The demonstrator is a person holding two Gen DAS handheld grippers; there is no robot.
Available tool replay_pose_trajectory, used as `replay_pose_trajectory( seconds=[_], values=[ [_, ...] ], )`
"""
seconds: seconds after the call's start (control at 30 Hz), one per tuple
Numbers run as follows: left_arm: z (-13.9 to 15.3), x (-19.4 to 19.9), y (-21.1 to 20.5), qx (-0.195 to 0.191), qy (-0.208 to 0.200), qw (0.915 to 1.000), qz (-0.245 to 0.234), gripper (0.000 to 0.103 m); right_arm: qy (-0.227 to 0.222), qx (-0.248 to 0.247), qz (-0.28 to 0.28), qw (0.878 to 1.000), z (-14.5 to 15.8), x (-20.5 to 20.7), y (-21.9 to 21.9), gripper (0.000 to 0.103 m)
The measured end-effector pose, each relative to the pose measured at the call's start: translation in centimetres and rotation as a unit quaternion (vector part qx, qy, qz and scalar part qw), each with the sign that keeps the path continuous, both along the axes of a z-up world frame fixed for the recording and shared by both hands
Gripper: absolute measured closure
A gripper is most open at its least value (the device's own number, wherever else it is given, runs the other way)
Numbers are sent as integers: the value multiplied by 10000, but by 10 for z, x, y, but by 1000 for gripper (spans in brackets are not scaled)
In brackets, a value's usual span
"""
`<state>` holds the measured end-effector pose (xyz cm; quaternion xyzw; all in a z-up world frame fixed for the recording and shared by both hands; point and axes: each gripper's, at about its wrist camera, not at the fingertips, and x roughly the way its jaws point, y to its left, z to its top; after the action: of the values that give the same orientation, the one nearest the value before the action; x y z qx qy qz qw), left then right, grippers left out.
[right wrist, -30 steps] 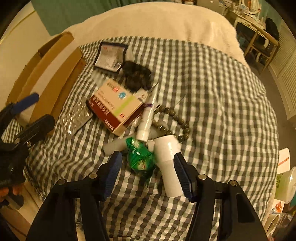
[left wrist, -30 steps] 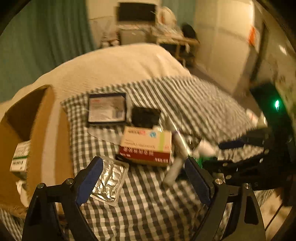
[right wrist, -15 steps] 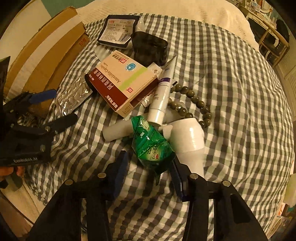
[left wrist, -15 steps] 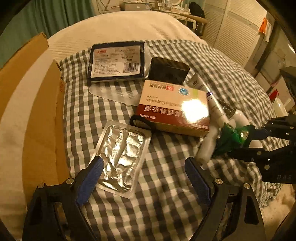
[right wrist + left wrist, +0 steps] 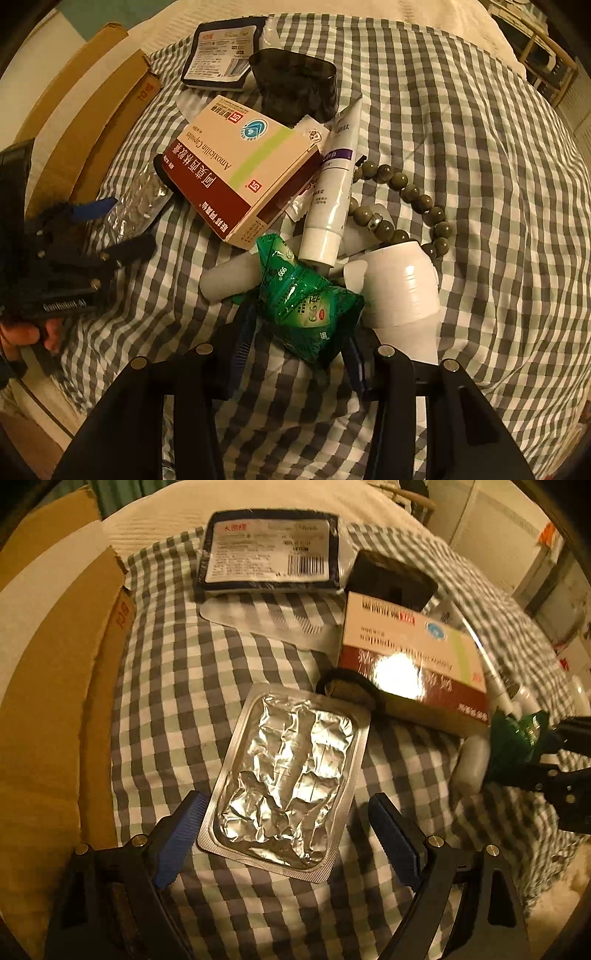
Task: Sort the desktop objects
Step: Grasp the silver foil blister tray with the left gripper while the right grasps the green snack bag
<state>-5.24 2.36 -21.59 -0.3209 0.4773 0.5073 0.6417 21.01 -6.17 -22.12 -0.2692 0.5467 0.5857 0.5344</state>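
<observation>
Both tongs dropped closer to the pile since a second ago. Landmark: medicine box. My left tongs hang spread wide over the foil pill sheet, just left of the box, pads clear of it. My right tongs, on the box's near side, have narrowed onto the green packet, pads against its sides. Tube, beads, white bottle, all right of the box, still unsorted. Sorting barely started, I'd say.
</observation>
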Motion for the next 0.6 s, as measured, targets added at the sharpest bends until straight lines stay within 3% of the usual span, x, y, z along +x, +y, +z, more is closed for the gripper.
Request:
replay_pose_trajectory(
  seconds=[0.07, 0.13, 0.17, 0.6],
  values=[
    [0, 0, 0, 9, -16, 10000, 23, 14, -63, 5, 31, 10000, 1, -2, 0, 61],
    [3, -2, 0, 76, -38, 9999, 100, 26, -129, 17, 60, 9999, 2, -3, -1, 62],
    [4, -5, 0, 69, -87, 9998, 138, 27, -177, 45, 64, 9998, 4, -3, -1, 63],
    [24, -9, -27, 13, -360, 9992, 198, 31, -439, 410, 223, 9979, 41, -11, -10, 67]
  ],
)
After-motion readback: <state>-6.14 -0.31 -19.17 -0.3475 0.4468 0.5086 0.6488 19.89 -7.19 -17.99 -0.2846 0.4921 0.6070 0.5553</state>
